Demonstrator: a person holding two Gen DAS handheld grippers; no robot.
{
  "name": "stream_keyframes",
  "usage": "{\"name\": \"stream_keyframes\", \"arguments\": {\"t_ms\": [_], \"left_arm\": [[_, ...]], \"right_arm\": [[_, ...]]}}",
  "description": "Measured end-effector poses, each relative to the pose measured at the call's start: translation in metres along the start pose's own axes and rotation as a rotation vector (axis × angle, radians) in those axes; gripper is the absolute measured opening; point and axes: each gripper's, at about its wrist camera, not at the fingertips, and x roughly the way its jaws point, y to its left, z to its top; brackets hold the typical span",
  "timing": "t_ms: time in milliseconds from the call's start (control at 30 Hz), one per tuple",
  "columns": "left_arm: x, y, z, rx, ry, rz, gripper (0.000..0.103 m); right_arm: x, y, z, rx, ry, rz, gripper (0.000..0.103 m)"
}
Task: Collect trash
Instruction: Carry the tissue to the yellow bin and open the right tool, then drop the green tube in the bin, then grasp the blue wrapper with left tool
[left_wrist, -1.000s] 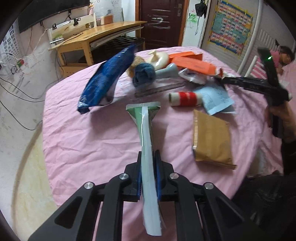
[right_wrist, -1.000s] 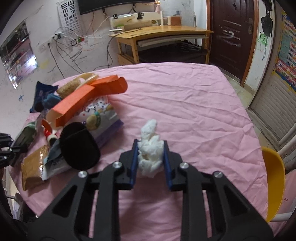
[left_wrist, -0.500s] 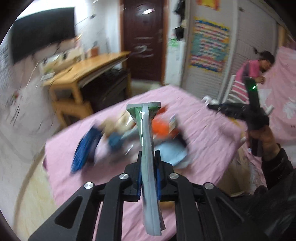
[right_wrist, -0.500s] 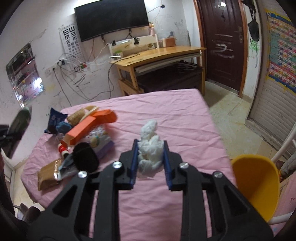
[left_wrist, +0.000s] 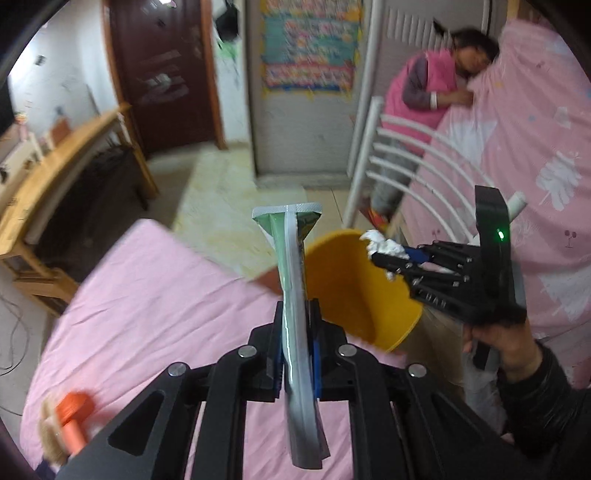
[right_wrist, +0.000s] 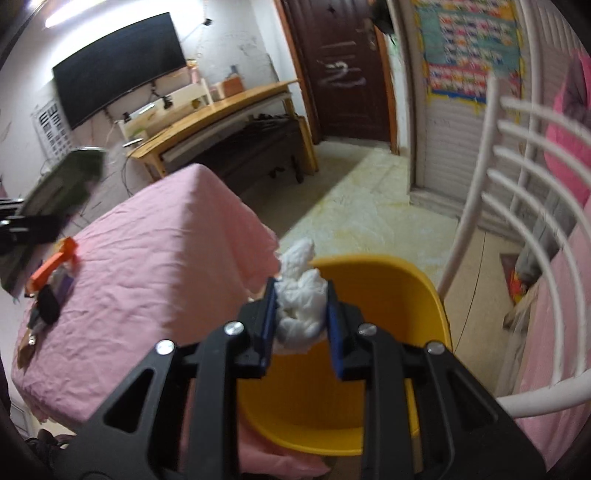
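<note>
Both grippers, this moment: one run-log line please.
left gripper: shut on green wrapper | right gripper: shut on tissue wad, over yellow bin

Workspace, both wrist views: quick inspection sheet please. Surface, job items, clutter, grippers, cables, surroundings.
Surface: table under wrinkled pink cloth.
Job's things: green wrapper and crumpled white tissue, each clamped; yellow bin beside the table's corner.
Clutter: orange box and dark items at the far table edge, blurred.
Grippers: left gripper shut on the wrapper; right gripper shut on the tissue, over the bin's mouth.
Cables: loose wires on the floor.
Surroundings: white chair, wooden desk, wall screen, dark door, a person leaning on pink bedding.
</note>
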Motion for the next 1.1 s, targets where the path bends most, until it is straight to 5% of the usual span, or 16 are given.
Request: {"name": "stream_keyframes", "arguments": {"t_ms": [200,267,300,367,433,600,767,867,1100], "left_arm": [[0.081,-0.031,0.028,-0.041,0.153,-0.101,0.01],[0.101,-0.036,0.033,-0.043,0.187,-0.078,0.016],[0.109,-0.038,0.031,-0.047,0.2,-0.079,0.028],[0.122,-0.043,0.035,-0.055,0.219,-0.093,0.081],[0.126,-0.045,0.035,-0.064,0.214,-0.1,0.094],[0.095,-0.04,0.033,-0.099,0.135,-0.074,0.094],[0.013,-0.011,0.002,-0.155,-0.029,0.001,0.094],[-0.041,0.016,-0.034,-0.192,-0.111,0.124,0.094],[-0.147,0.109,-0.128,-0.346,-0.188,0.462,0.095]], "right_arm": [[0.029,-0.044,-0.02,0.067,0.049,0.005,0.026],[0.033,-0.054,-0.026,0.088,0.057,0.013,0.036],[0.035,-0.055,-0.029,0.098,0.059,0.011,0.039],[0.034,-0.06,-0.035,0.113,0.057,0.006,0.052],[0.031,-0.063,-0.038,0.117,0.049,0.007,0.059],[0.014,-0.057,-0.04,0.121,0.03,0.003,0.061],[-0.007,-0.02,-0.025,0.065,-0.027,0.047,0.078],[-0.017,0.016,-0.014,0.018,-0.055,0.1,0.09],[-0.03,0.125,0.006,-0.109,-0.081,0.251,0.096]]}}
